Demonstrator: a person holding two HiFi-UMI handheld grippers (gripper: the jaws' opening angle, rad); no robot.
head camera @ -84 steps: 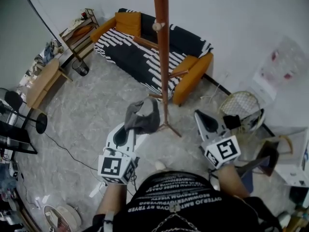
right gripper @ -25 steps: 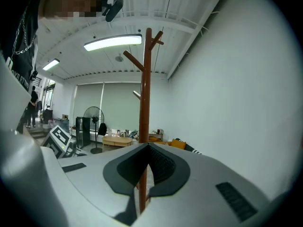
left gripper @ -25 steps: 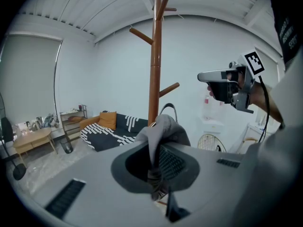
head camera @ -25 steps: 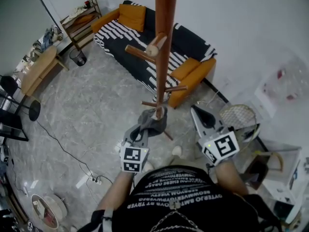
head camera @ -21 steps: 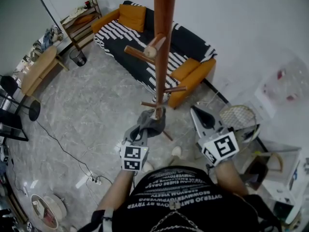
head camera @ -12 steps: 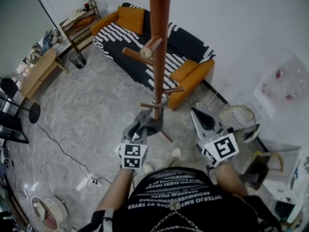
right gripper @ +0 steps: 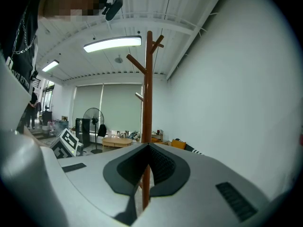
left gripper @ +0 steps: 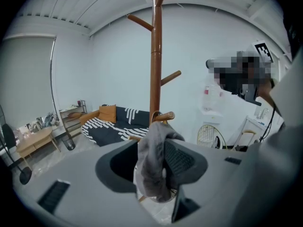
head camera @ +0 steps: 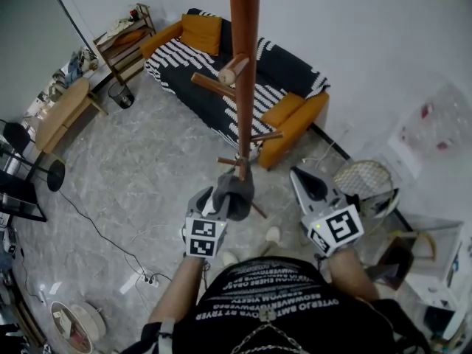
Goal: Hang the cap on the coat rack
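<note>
Jaws of the left gripper (left gripper: 154,151) stand wide apart, having just been opening. Cap (left gripper: 152,169), grey and crumpled, hangs in the gap between them. Neither pad presses it, though its fabric lies close to the right-hand pad and contact there cannot be ruled out. Judgement: the grip is let go because the load now sits on the rack.

Top of the cap is draped over the tip of a low peg (left gripper: 164,117), which rises at a slant from the pole (left gripper: 156,65). That slant should stop the cap sliding off. How far the fabric is seated over the peg cannot be told, as only the peg's end shows above it. The gripper points somewhat downward from the near side of the rack. A straight pull back would therefore likely clear the cap without dragging it.

Right gripper (right gripper: 147,148): jaws closed together, nothing between them. It is held level, off to the right of the cap and apart from it, with the pole seen beyond its tips. Judgement: held idle and out of the way, this being one-handed work.

Task judged nearly complete: the cap is on the peg and the left gripper is not yet clear. Risk: fabric catching on a pad at withdrawal and lifting off.
</note>
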